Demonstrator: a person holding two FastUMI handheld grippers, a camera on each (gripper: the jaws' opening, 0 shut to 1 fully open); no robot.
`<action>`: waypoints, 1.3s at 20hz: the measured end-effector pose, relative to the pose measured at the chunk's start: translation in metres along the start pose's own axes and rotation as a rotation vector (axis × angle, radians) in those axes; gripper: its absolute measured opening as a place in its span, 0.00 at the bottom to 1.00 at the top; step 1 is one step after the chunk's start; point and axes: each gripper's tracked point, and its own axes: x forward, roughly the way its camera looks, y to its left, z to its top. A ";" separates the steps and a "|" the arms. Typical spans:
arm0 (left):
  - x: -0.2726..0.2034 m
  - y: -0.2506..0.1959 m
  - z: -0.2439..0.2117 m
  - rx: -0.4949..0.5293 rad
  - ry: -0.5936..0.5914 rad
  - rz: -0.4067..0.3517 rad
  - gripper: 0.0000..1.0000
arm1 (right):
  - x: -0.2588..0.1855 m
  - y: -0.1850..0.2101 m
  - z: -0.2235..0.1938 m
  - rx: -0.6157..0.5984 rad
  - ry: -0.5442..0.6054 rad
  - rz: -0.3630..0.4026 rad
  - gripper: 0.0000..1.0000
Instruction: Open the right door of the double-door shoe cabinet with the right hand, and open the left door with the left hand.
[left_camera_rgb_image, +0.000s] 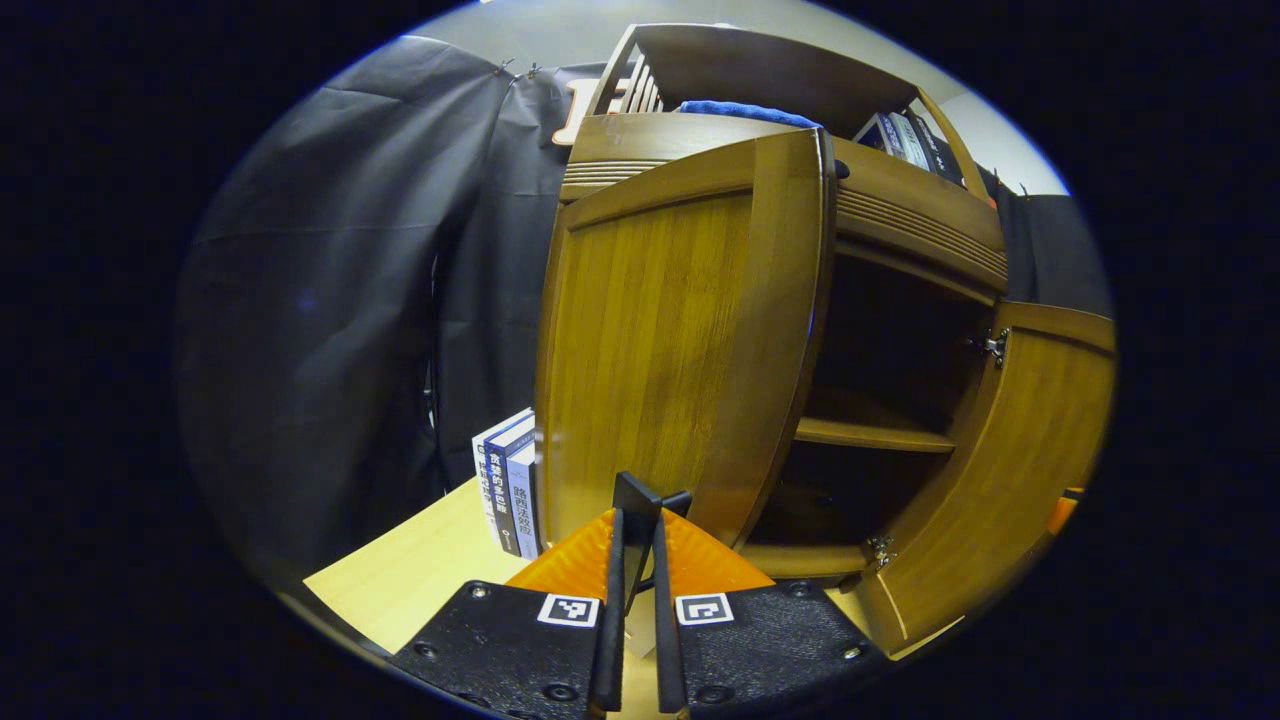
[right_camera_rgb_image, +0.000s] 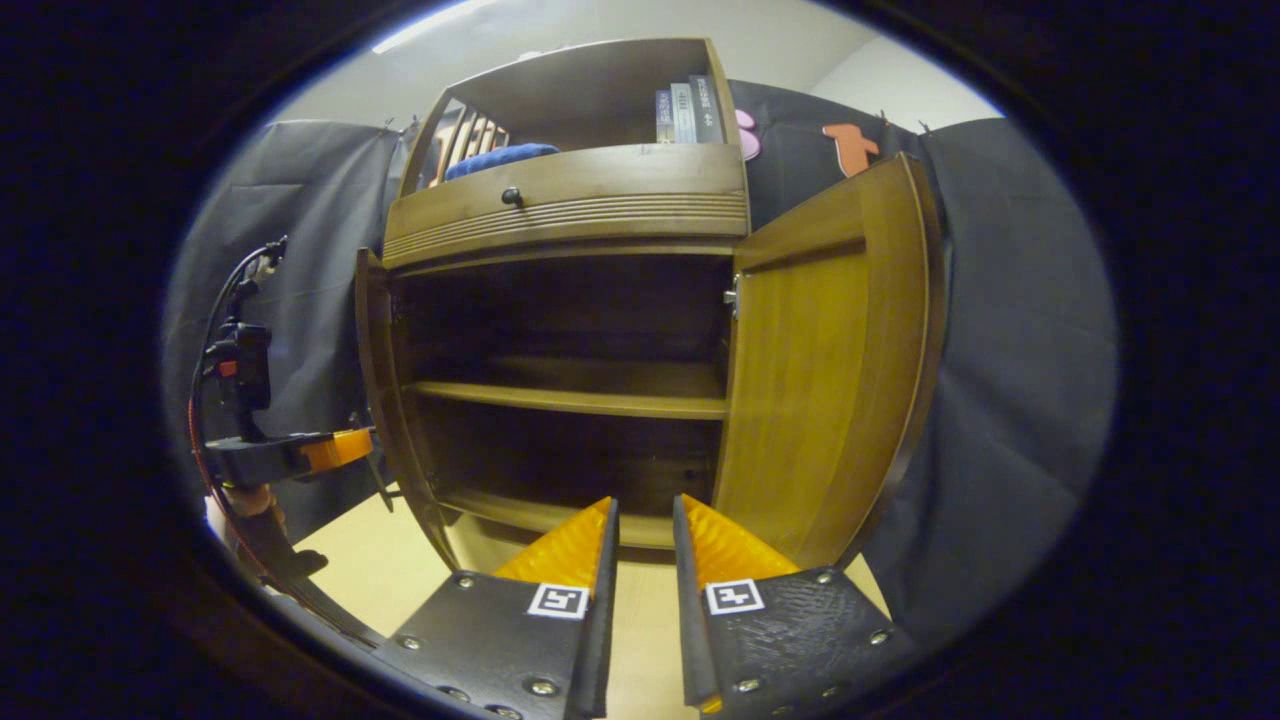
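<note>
The wooden shoe cabinet (right_camera_rgb_image: 565, 205) stands with both doors swung out and its dark shelves (right_camera_rgb_image: 570, 400) exposed. In the left gripper view the left door (left_camera_rgb_image: 660, 350) faces me close up. My left gripper (left_camera_rgb_image: 638, 515) is shut on the door's thin black handle (left_camera_rgb_image: 636, 492) low near its free edge. The right door (left_camera_rgb_image: 1020, 470) hangs open at the right. In the right gripper view the right door (right_camera_rgb_image: 820, 380) stands wide and the left door (right_camera_rgb_image: 375, 380) shows edge-on. My right gripper (right_camera_rgb_image: 645, 510) is open, holding nothing, in front of the cabinet's bottom sill. The left gripper (right_camera_rgb_image: 335, 450) touches the left door's outer face.
The cabinet stands on a light wooden table (left_camera_rgb_image: 420, 570). Books (left_camera_rgb_image: 512, 480) stand upright beside its left side. A drawer with a black knob (right_camera_rgb_image: 512, 196) sits above the doors; a blue cloth (right_camera_rgb_image: 500, 158) and books (right_camera_rgb_image: 685, 110) lie on the top shelf. A hand (right_camera_rgb_image: 250, 505) holds the left gripper.
</note>
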 end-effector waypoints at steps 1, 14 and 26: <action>-0.002 0.006 0.002 0.001 -0.001 0.011 0.13 | 0.000 0.004 -0.001 0.001 0.003 0.013 0.28; -0.028 0.065 0.006 -0.034 -0.023 0.047 0.04 | 0.016 0.044 -0.006 -0.012 0.017 0.120 0.28; -0.031 0.117 0.015 -0.007 -0.053 -0.005 0.04 | 0.032 0.058 -0.008 -0.008 0.028 0.143 0.34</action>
